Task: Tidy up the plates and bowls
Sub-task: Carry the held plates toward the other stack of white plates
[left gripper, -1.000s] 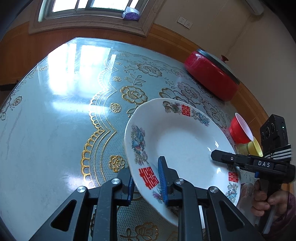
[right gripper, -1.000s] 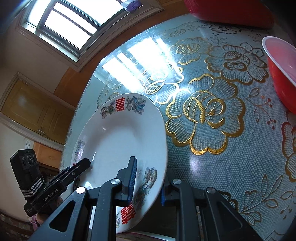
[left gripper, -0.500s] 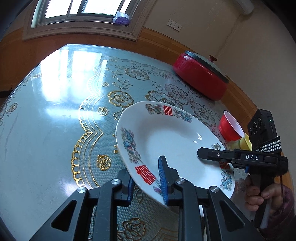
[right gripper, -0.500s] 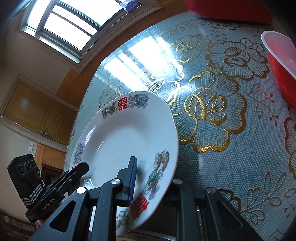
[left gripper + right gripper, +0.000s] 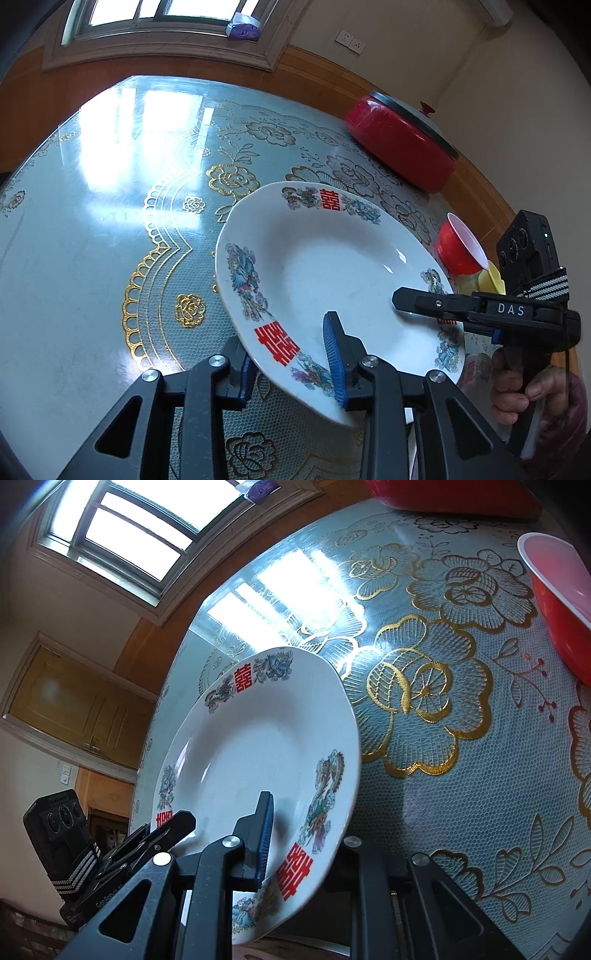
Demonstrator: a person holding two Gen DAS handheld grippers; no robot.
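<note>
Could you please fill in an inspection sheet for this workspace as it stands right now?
Surface: round table under a glossy blue cloth with gold flowers.
Job's things: white plate with red characters, held tilted above the table; red bowl and a yellow bowl beyond its rim.
Clutter: red lidded pot near the table's far edge.
Grippers: left gripper astride the plate's near rim, jaws opening; right gripper clamped on the opposite rim.
Cables: nothing seen.
Surroundings: window, wall socket, wooden wall panelling, a person's hand on the right gripper's handle.
</note>
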